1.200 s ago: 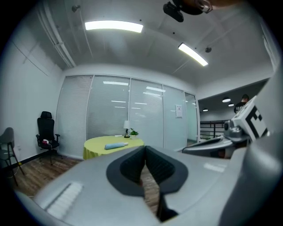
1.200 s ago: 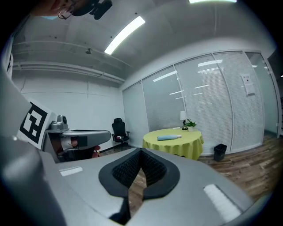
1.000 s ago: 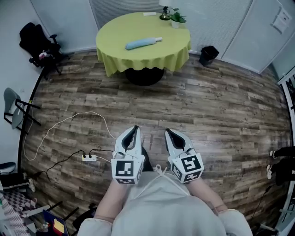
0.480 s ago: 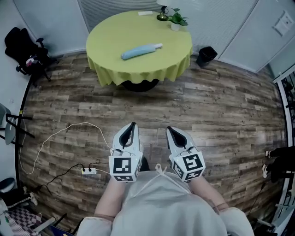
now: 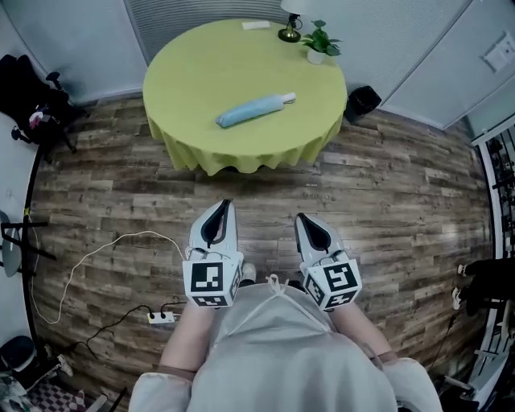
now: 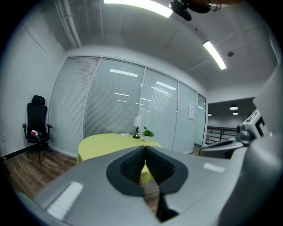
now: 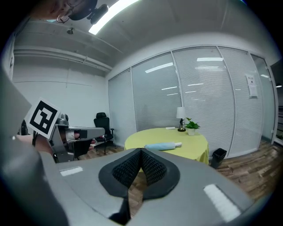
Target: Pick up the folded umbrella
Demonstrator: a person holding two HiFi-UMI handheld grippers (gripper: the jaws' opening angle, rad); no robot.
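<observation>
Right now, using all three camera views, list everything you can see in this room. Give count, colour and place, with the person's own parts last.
table: one, round, yellow-green cloth, far middle of the room
folded umbrella: one, light blue, lying on the table
potted plant: one, green in a white pot, table's far edge
lamp: one, dark base, beside the plant
paper: one, white, table's far edge
bin: one, black, floor right of the table
office chair: one, black, left wall
power strip: one, white, near-left floor, cables attached
left gripper: one, grey, shut, empty
right gripper: one, grey, shut, empty
</observation>
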